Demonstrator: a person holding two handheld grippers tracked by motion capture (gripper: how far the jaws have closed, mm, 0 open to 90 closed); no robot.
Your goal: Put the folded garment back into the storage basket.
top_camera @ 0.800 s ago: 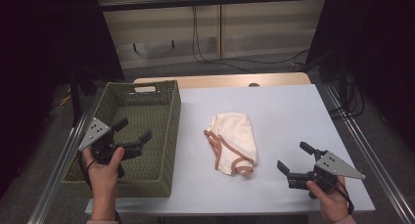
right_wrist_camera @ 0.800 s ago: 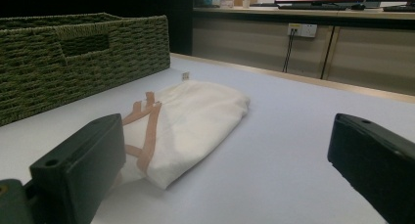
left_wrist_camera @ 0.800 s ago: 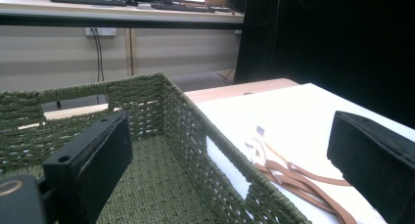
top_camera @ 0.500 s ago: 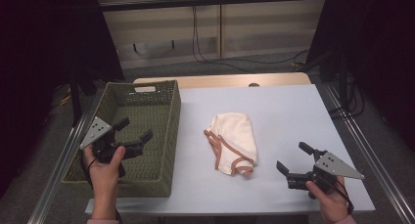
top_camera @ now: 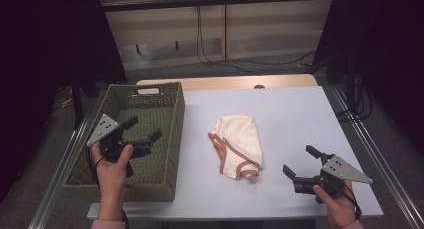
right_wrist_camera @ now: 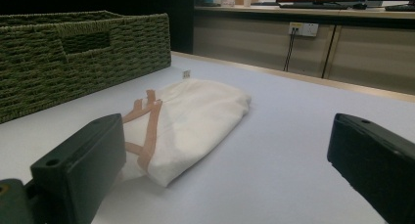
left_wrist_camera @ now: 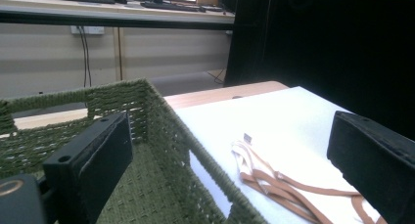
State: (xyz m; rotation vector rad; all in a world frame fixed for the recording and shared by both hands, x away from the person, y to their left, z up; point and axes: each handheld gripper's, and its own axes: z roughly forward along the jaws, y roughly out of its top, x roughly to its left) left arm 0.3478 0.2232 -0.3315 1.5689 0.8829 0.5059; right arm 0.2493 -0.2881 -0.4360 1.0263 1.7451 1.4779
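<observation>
Cream cloth with orange-brown trim, a folded garment (top_camera: 237, 146), lies on the pale bench (top_camera: 300, 119) between our two tongs, touching neither. From the high view we see the left tongs (top_camera: 142, 130) held above the green woven basket (top_camera: 165, 96), jaws spread with nothing between them, and the right tongs (top_camera: 297, 161) low over the bench, to the right of the garment and a little nearer to us, also spread and holding nothing.

Looking along the left tongs, we see the basket's inside and its near rim (left_wrist_camera: 195, 150) right under the jaws, with the garment (left_wrist_camera: 293, 185) beyond the rim. Here a small label sticks up at its far edge.

Looking along the right tongs, the garment (right_wrist_camera: 195, 121) lies just ahead toward the left jaw, and the basket's side wall (right_wrist_camera: 83, 57) with its handle hole stands behind it.
</observation>
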